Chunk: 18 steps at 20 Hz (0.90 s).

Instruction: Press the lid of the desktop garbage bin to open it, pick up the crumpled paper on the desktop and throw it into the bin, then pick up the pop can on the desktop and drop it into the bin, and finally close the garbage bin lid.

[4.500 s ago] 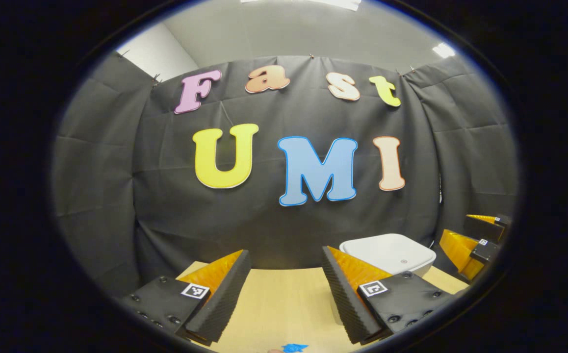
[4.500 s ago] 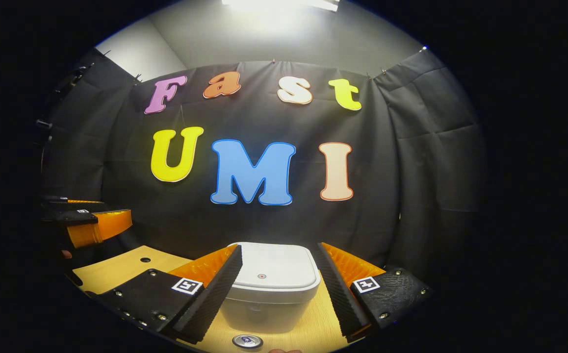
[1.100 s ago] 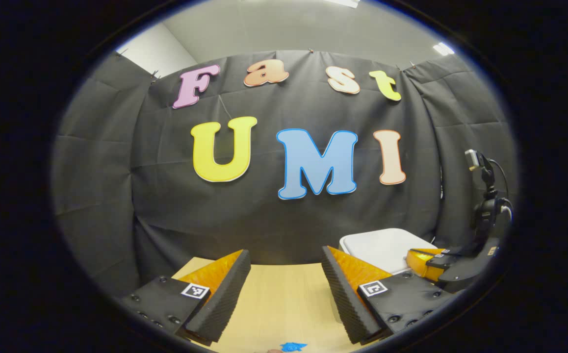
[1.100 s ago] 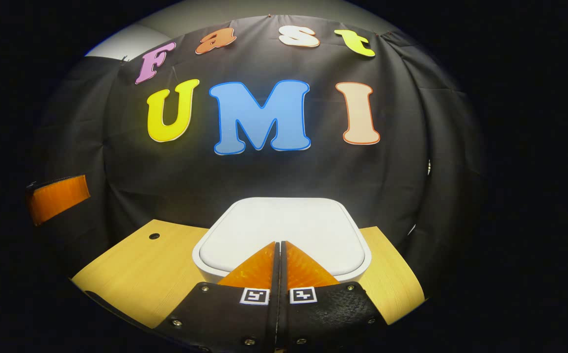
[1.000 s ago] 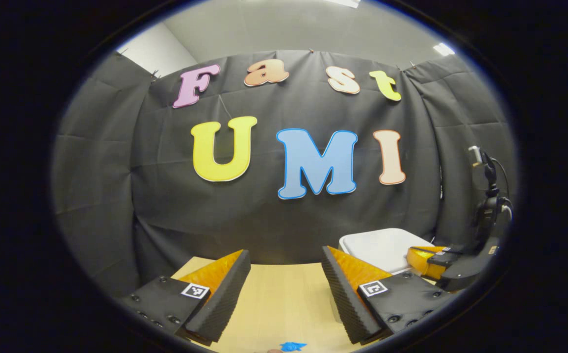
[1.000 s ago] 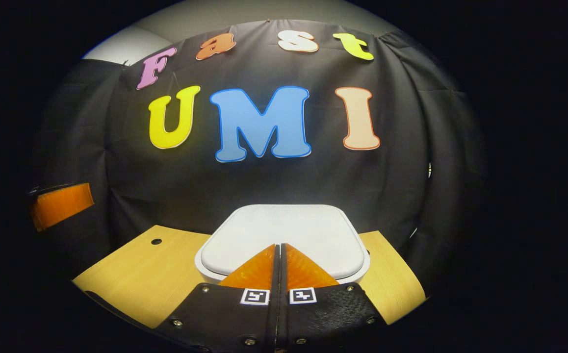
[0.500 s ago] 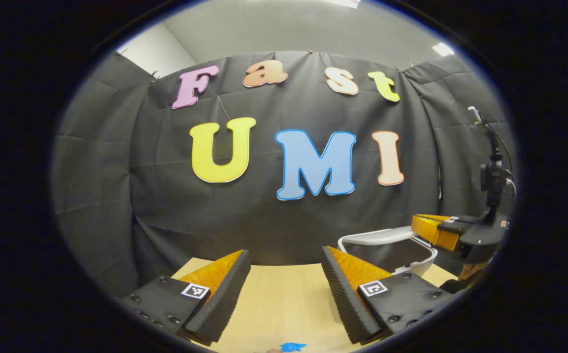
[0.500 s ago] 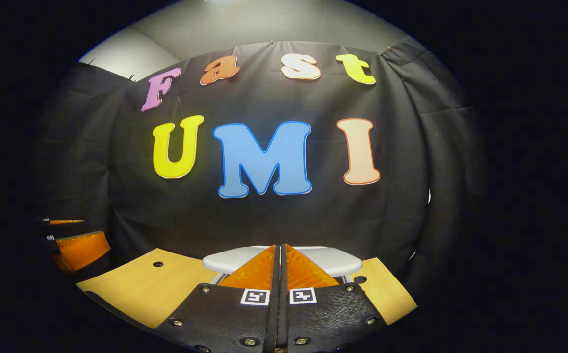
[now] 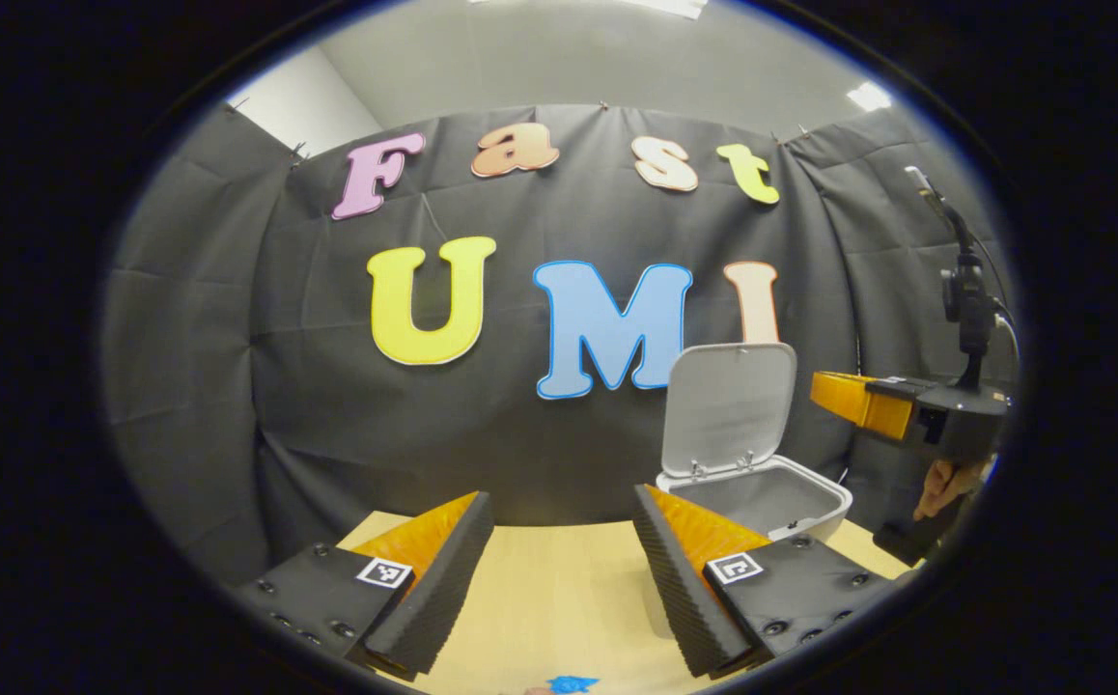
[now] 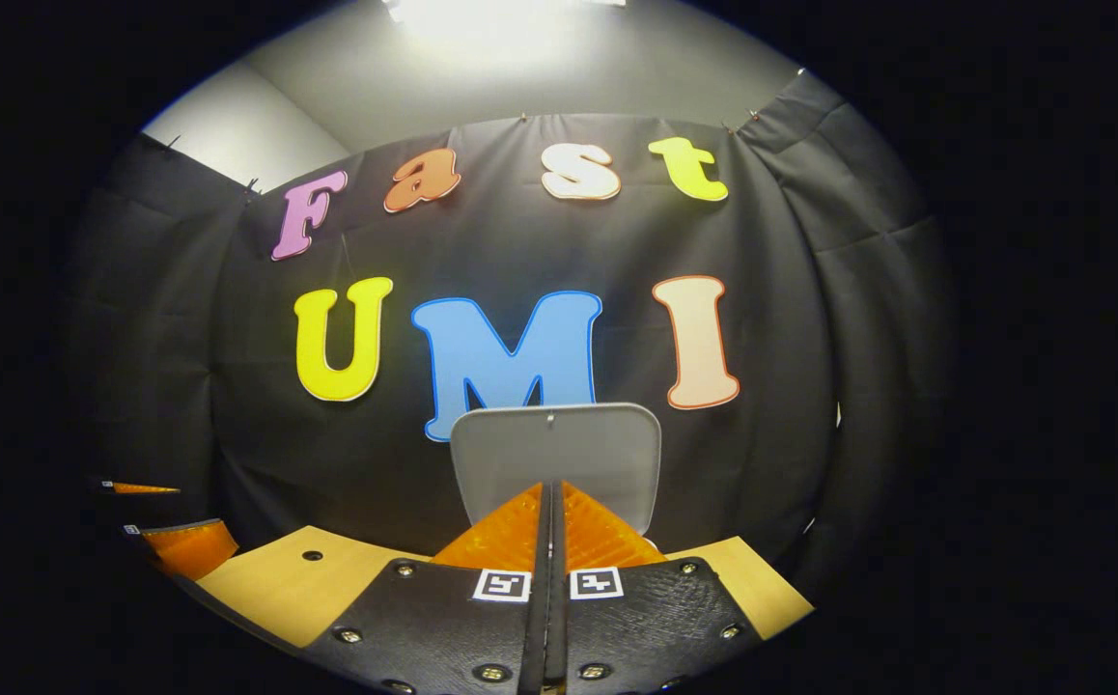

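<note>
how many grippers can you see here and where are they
2. The left gripper sits low over the desk, fingers spread apart. The right gripper has its fingers pressed together in front of the bin's raised lid; it also appears beside the bin.

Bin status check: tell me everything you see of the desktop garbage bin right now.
The garbage bin is a white, plastic-looking box with rounded corners, standing on the wooden desktop near the black cloth wall. Its lid stands open, roughly upright on rear hinges, underside facing forward. The inside looks dark and shadowed. Nothing touches it; the right gripper hovers beside it.
</note>
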Motion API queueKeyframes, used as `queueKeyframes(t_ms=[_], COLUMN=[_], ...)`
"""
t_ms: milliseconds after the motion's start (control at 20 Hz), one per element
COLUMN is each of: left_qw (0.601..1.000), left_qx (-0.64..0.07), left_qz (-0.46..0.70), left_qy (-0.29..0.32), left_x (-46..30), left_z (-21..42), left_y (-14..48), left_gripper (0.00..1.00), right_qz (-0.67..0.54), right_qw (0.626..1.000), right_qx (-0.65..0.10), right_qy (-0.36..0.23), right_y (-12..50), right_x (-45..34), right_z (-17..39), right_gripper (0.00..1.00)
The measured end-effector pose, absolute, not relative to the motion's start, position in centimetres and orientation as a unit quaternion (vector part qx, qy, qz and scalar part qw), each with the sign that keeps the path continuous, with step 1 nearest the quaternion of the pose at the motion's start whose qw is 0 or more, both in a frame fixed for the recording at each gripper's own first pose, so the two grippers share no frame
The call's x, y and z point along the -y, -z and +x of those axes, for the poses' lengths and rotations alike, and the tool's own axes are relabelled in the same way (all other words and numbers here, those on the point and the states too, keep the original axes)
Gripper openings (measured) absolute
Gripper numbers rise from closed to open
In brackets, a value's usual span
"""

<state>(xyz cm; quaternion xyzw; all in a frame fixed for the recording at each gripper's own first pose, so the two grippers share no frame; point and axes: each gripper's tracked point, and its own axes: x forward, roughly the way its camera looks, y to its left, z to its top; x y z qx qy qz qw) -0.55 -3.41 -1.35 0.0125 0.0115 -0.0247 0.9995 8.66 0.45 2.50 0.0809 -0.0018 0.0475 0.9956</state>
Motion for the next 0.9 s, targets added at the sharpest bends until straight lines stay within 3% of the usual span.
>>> queueKeyframes(t_ms=[650, 750, 800, 850, 900], left_qw=[1.000, 1.000, 1.000, 1.000, 1.000], left_qx=[-0.014, -0.013, -0.013, -0.012, -0.012], left_qz=[0.013, 0.013, 0.013, 0.013, 0.012], left_qy=[0.025, 0.024, 0.025, 0.025, 0.026], left_x=[3.5, 3.4, 3.5, 3.5, 3.5], left_z=[-0.5, -0.2, -0.2, -0.1, 0.0], left_y=[1.6, 1.5, 1.5, 1.5, 1.5], left_gripper=[0.96, 0.95, 0.95, 0.95, 0.96], right_qz=[0.084, 0.083, 0.083, 0.082, 0.079], right_qw=[0.995, 0.995, 0.995, 0.995, 0.995], right_qx=[-0.005, -0.014, -0.020, -0.027, -0.032], right_qy=[-0.047, -0.047, -0.049, -0.052, -0.054], right_y=[-2.3, -1.8, -1.4, -1.0, -0.5], right_x=[-0.6, -0.5, -0.7, -0.8, -1.0], right_z=[7.6, 7.5, 7.2, 7.2, 7.0], right_gripper=[0.01, 0.06, 0.25, 0.34, 0.58])
